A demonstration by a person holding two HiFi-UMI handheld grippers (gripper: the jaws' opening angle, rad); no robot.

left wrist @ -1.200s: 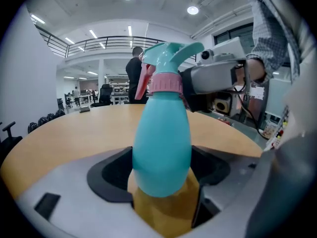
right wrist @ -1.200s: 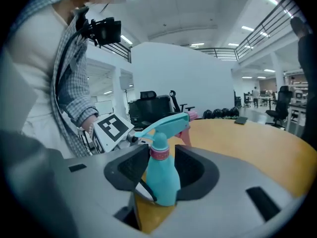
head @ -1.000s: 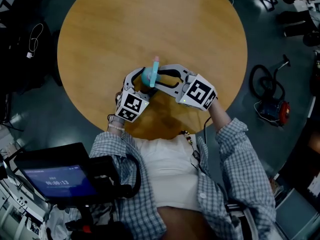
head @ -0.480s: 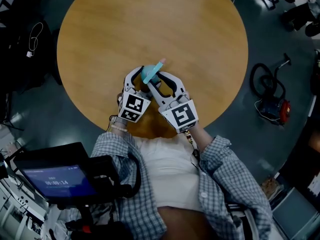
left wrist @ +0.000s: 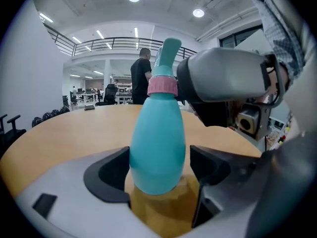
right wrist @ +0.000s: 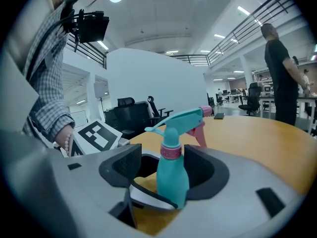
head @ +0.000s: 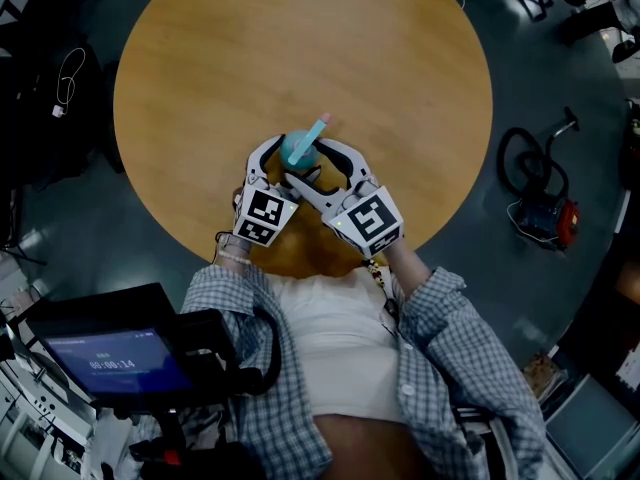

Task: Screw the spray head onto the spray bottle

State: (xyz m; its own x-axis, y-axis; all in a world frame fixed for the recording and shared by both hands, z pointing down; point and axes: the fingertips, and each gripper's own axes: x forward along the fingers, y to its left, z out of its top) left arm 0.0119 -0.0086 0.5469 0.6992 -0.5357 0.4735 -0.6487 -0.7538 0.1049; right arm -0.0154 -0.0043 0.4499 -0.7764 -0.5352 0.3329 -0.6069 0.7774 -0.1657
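Observation:
A teal spray bottle stands near the front edge of the round wooden table, with its teal spray head seated on a pink collar. In the head view the nozzle points away and to the right. My left gripper is shut on the bottle's wide lower body. My right gripper reaches in from the right, and its jaws have just been opening. They now stand open on either side of the neck and collar, with a gap at each pad.
A person stands beyond the table's far side, also seen in the right gripper view. A small dark object lies on the far tabletop. On the floor are a wheeled device at right and a screen at lower left.
My right gripper swung round from the right toward the person's body, and the nozzle turned from pointing straight away to away-right. Its jaws then spread off the collar. The left gripper and bottle stayed put.

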